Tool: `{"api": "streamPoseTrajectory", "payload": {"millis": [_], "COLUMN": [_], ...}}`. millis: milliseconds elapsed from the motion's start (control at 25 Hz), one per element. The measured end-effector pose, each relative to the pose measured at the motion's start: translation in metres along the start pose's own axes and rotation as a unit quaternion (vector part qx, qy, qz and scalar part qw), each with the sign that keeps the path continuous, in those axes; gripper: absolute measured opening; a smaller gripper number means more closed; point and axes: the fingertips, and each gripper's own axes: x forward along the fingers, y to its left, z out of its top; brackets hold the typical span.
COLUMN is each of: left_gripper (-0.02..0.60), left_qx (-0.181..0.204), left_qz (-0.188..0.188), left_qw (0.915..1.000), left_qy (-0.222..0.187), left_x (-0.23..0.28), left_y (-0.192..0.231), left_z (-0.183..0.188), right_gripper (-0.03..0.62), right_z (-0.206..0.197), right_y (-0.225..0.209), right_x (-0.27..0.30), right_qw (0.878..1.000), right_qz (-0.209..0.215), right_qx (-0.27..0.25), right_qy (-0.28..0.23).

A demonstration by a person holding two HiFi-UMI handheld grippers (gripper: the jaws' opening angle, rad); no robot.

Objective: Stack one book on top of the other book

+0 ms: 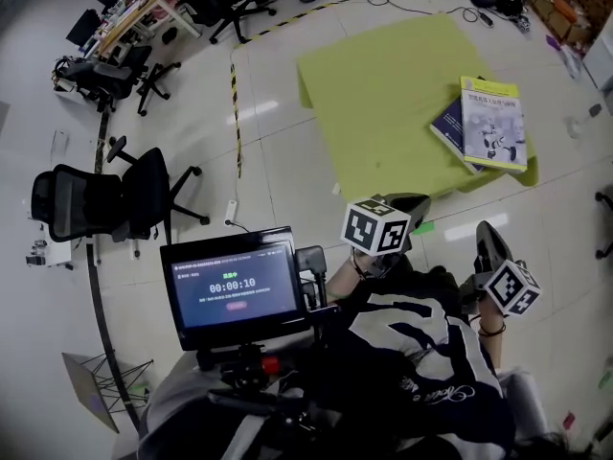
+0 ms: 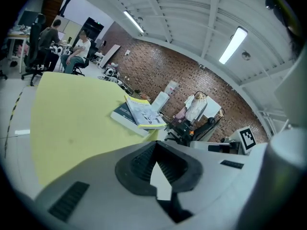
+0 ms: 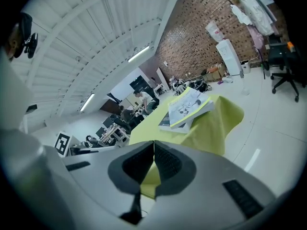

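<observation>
**Yellow-green table carried the stack; both grippers closed on nothing**

Head view: the yellow-green table [image 1: 383, 94] stood on a pale tiled floor [image 1: 278, 161], with office chairs [image 1: 96, 204] and a monitor [image 1: 235, 286] around it. The yellow book [image 1: 492, 123] lay askew on the dark book [image 1: 450, 125], close to a corner of the table. My left gripper [image 1: 412, 204] and right gripper [image 1: 488, 236] hung by my body, well apart from the stack.

Left gripper view: my jaws were pressed together with nothing between them. A brick wall [image 2: 163, 71] rose behind the books.

Right gripper view: those jaws were together and empty too. The stack seemed to sit near the edge, though lens distortion made that hard to judge. I reckoned a bump to the table could slide the crooked top book off.
</observation>
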Motion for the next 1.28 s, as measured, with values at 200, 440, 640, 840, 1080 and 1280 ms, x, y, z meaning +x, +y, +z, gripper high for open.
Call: {"api": "streamPoseTrajectory", "payload": {"millis": [200,440,640,840,1080,1280], "left_gripper": [0.005,0.005,0.005,0.005,0.005,0.005], "left_qx": [0.009,-0.007,-0.023,-0.032,-0.030,-0.039], "left_qz": [-0.011,-0.022,-0.029,-0.031,-0.012,0.022], "left_qw": [0.9999,0.9997,0.9993,0.9989,0.9995,0.9985], "left_qy": [0.000,-0.004,-0.006,-0.014,-0.006,-0.033], "left_x": [-0.002,-0.002,0.009,0.013,-0.006,-0.028], "left_y": [-0.022,-0.048,-0.102,-0.157,-0.180,-0.177], "left_z": [-0.018,-0.040,-0.067,-0.103,-0.146,-0.147], "right_gripper": [-0.006,-0.006,-0.009,-0.009,-0.009,-0.009], "right_z": [-0.005,-0.018,-0.039,-0.052,-0.082,-0.092], "right_y": [0.005,0.024,0.002,-0.020,-0.020,-0.005], "right_x": [-0.013,-0.031,-0.091,-0.148,-0.173,-0.169], "right_qw": [1.000,0.999,0.999,0.999,0.998,0.995], "right_qz": [0.014,0.046,0.038,0.031,0.052,0.084], "right_qx": [0.003,-0.007,-0.001,-0.001,0.002,-0.007], "right_qy": [-0.007,-0.006,0.011,0.016,0.030,0.048]}}
